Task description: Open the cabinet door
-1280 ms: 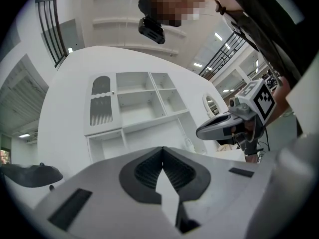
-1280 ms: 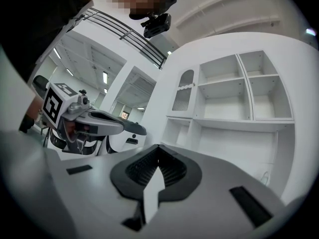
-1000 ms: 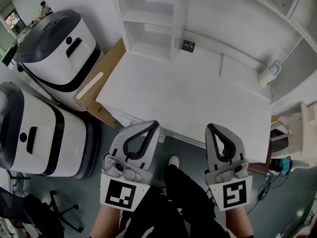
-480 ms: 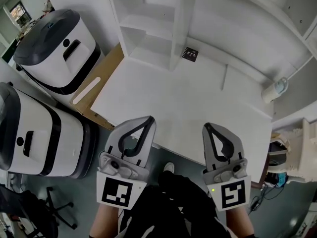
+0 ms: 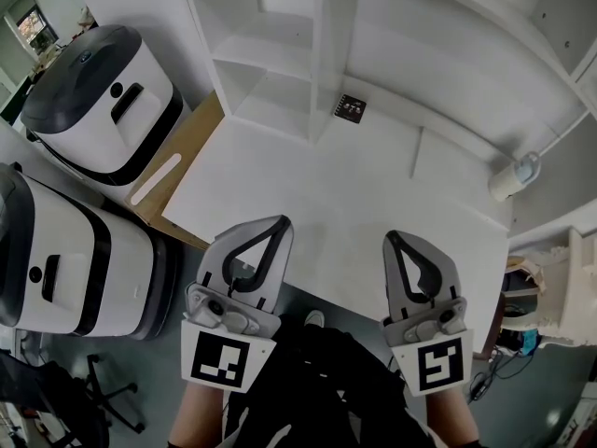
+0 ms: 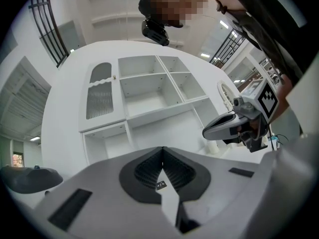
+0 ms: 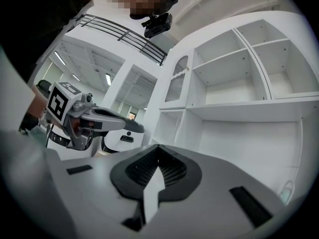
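Standing well short of a start: the white shelf unit [image 6: 149, 91] rises at the back of the white desk [image 5: 354, 185], most bays open and bare; its one arched, slatted cabinet door [image 6: 99, 97] sits in the upper left bay, flush and shut, with a small knob [image 6: 114, 76] at its right edge. The left gripper [image 5: 281, 224] and right gripper [image 5: 393, 240] hang level over the desk's near edge, jaws pressed together on nothing, well apart from the door; by my reading the approach, the grasp and the swing outward are all left to do.
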Demonstrator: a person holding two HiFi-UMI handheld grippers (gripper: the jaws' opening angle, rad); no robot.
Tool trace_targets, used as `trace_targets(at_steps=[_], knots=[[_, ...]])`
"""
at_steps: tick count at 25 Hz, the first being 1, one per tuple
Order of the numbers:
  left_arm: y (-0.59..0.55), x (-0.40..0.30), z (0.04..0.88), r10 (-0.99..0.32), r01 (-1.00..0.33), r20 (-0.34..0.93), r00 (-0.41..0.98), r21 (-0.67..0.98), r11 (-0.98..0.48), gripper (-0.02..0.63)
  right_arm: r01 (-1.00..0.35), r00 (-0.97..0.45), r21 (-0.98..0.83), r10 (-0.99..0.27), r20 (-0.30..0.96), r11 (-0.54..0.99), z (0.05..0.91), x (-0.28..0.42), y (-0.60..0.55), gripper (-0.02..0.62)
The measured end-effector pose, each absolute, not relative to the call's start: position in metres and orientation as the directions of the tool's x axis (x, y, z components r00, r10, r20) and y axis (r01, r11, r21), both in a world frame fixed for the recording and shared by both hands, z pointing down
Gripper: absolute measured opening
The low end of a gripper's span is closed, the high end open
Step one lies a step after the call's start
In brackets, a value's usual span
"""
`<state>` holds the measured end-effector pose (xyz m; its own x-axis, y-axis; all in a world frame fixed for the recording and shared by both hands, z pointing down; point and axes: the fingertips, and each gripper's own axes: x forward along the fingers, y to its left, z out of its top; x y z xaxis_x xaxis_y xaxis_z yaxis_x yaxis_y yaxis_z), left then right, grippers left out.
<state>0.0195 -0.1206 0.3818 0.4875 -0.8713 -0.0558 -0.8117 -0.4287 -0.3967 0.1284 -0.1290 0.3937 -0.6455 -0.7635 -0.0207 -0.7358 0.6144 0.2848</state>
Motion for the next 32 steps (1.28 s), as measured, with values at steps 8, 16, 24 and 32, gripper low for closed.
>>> trace_targets(at_steps=[8, 16, 24, 32], knots=[[-0.136, 0.027, 0.383, -0.856, -0.796, -0.043, 0.516, -0.394, -0.46, -0.002, -0.753, -0.625, 0.277, -0.781, -0.017, 0.597, 0.394, 0.133, -0.14, -0.002], [-0.162, 0.029, 0.37, -0.827, -0.77, -0.061, 0.56, -0.408, -0.491, -0.002, -0.782, -0.587, 0.289, -0.808, -0.045, 0.552, 0.381, 0.13, -0.163, -0.002], [-0.183, 0.019, 0.353, -0.809, -0.752, -0.09, 0.581, -0.44, -0.491, -0.002, -0.781, -0.583, 0.329, -0.808, -0.082, 0.53, 0.36, 0.115, -0.184, -0.002], [-0.202, 0.005, 0.334, -0.786, -0.755, -0.137, 0.603, -0.414, -0.508, -0.002, -0.79, -0.562, 0.371, -0.818, -0.12, 0.488, 0.336, 0.106, -0.203, -0.002]])
